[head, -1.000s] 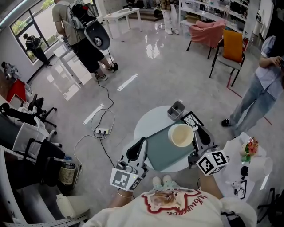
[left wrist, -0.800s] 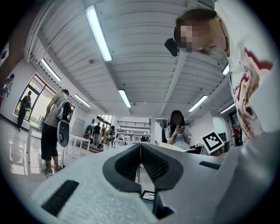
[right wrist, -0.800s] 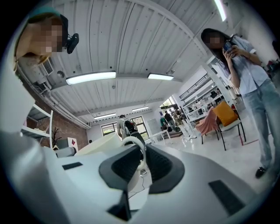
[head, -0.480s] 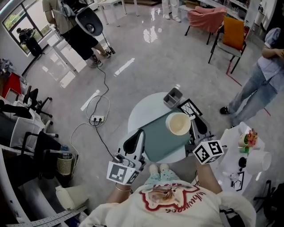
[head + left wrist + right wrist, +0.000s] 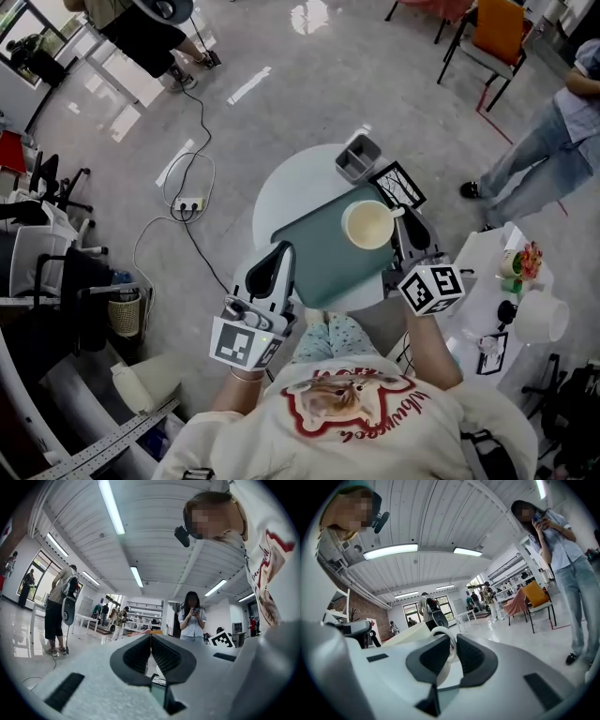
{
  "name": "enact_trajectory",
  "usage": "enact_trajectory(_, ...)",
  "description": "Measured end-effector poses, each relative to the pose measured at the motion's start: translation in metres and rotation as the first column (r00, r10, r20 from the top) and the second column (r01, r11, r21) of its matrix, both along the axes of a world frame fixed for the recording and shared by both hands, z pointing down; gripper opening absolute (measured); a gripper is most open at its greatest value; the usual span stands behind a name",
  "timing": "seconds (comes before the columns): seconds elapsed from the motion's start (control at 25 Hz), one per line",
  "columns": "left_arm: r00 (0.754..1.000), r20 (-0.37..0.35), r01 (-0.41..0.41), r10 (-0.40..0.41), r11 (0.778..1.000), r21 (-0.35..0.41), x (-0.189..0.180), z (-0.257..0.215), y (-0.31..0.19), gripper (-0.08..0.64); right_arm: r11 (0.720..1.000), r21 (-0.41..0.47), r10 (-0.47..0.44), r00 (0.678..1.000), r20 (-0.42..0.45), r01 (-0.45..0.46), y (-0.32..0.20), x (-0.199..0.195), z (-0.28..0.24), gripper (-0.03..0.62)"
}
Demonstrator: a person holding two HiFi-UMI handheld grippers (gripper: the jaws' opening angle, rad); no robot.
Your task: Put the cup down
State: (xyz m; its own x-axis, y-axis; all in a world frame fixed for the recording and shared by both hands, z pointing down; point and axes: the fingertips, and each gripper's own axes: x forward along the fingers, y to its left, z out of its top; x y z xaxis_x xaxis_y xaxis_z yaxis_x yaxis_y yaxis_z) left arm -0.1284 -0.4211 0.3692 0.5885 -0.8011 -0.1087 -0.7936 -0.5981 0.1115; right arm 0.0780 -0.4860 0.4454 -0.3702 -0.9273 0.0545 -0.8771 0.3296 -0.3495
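your right gripper is clamped on the cup by its handle, likely to keep it upright. the cup sits just left of the jaws, over the green mat. your left gripper is closed and empty, kept clear.

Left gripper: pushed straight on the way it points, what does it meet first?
Likely the left corner of the green tray on the round table, just ahead of the closed left gripper. Height is unclear, so it might pass over it.
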Motion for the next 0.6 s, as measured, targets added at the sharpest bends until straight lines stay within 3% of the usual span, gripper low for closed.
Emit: enact_trajectory(0.6, 1.000, 0.006, -0.003, 0.004, 0.998, -0.067, 0.003, 0.036, -0.014, 0.016, 0.997, -0.074, -0.003, 1.000, -0.001, 0.003, -0.023, -0.005, 0.068, 0.048)
